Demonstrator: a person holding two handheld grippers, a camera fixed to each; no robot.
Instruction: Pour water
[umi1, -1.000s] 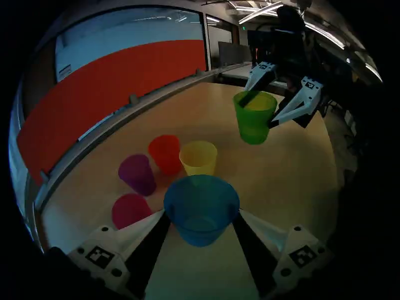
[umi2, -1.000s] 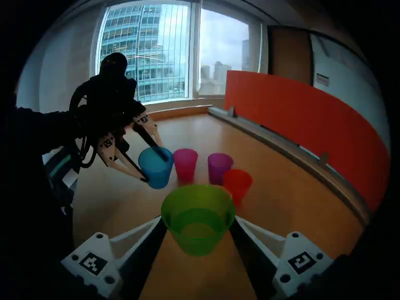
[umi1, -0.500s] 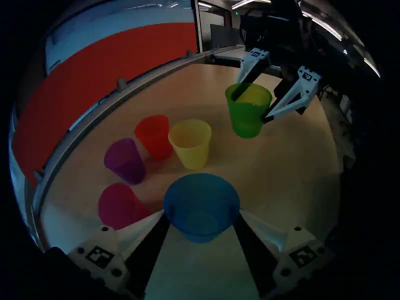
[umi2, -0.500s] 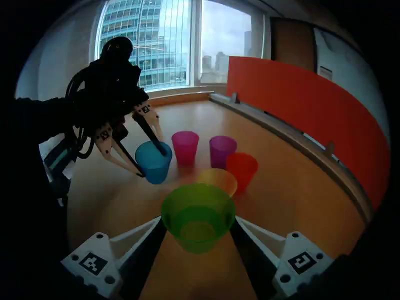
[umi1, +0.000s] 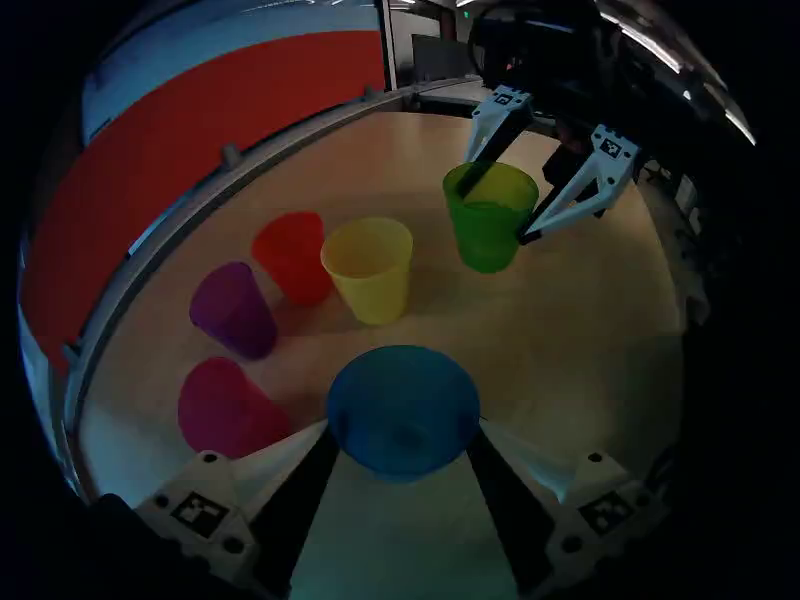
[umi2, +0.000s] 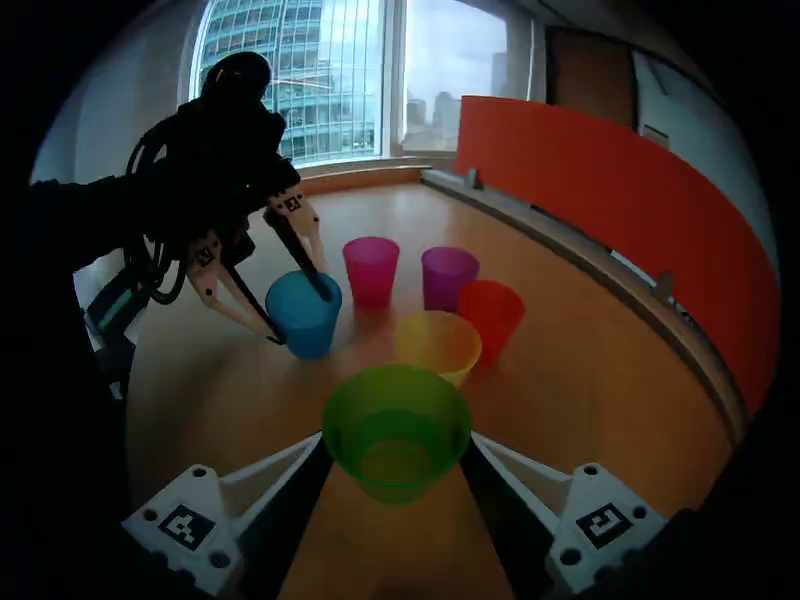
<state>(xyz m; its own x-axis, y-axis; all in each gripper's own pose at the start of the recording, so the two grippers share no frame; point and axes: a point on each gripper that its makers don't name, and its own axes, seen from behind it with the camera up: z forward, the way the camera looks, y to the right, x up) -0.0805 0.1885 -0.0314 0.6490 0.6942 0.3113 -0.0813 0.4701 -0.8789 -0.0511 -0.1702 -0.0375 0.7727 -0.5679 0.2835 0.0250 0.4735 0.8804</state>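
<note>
So far I have only the grasps. My left tool (umi1: 403, 440) is clamped on the blue cup (umi1: 403, 405), one finger on each side of its wall, and the cup sits upright with its mouth open to me. My right tool (umi2: 397, 447) is clamped the same way on the green cup (umi2: 397, 425), also upright. In the left gripper view the green cup hangs out toward the middle of the table (umi1: 590, 330). I cannot tell whether either cup's base touches the wood.

A paler patch lies at the bottom of the green cup, which I take to be a little water. The blue cup is too dark inside for me to say whether it is dry.

Four more cups stand free toward the table edge that runs under the orange panel. The yellow cup (umi1: 368, 268) is nearest the middle, the red cup (umi1: 292, 255) is just beside it, and the purple cup (umi1: 232, 310) and the magenta cup (umi1: 222, 410) follow along that edge.

Nothing is tilted and no stream shows, so I judge the pour itself not yet begun. What is left is to bring one rim over another cup, tip it and set things down. From here I cannot tell which cup is meant to receive.
</note>
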